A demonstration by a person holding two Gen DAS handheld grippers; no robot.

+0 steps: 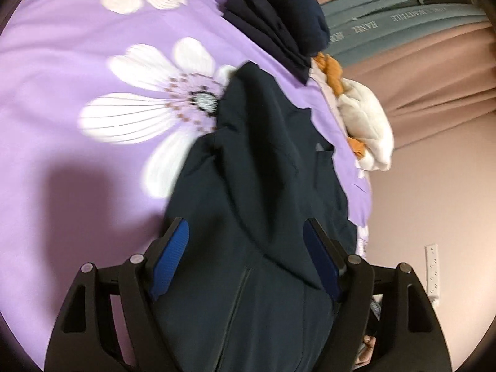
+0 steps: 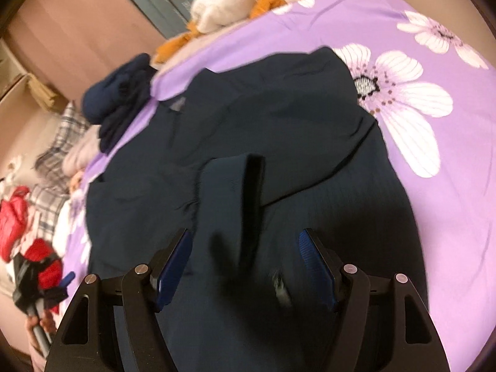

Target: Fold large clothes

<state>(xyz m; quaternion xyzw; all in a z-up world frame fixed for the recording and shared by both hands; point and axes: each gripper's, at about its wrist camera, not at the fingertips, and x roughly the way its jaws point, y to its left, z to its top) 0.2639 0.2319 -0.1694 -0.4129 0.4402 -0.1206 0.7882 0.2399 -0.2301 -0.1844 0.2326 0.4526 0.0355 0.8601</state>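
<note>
My dark navy jacket (image 2: 279, 142) lies spread across the purple flowered bedspread (image 2: 434, 186) of the bed, rumpled rather than flat, with one sleeve (image 2: 232, 192) doubled back over the body. My left gripper (image 1: 248, 257) hangs over one end of it with its blue pads wide apart, holding nothing; my right gripper (image 2: 245, 263) hovers over the sleeve, also spread wide and empty.

I judge the cloth to be light, soft and rather smooth, so it will sag and slide if I pinch only one layer. A seam or hem gives the firmer hold: the cuff end of the sleeve for the right, the zip edge (image 1: 238, 303) running down the front for the left.

No containers here hold anything that matters to me. Near the far edge sit a pile of folded dark clothes (image 1: 279, 21) and a white and orange bundle (image 1: 362, 117); a cardboard box (image 2: 21, 93) stands off the bed, its contents hidden.
</note>
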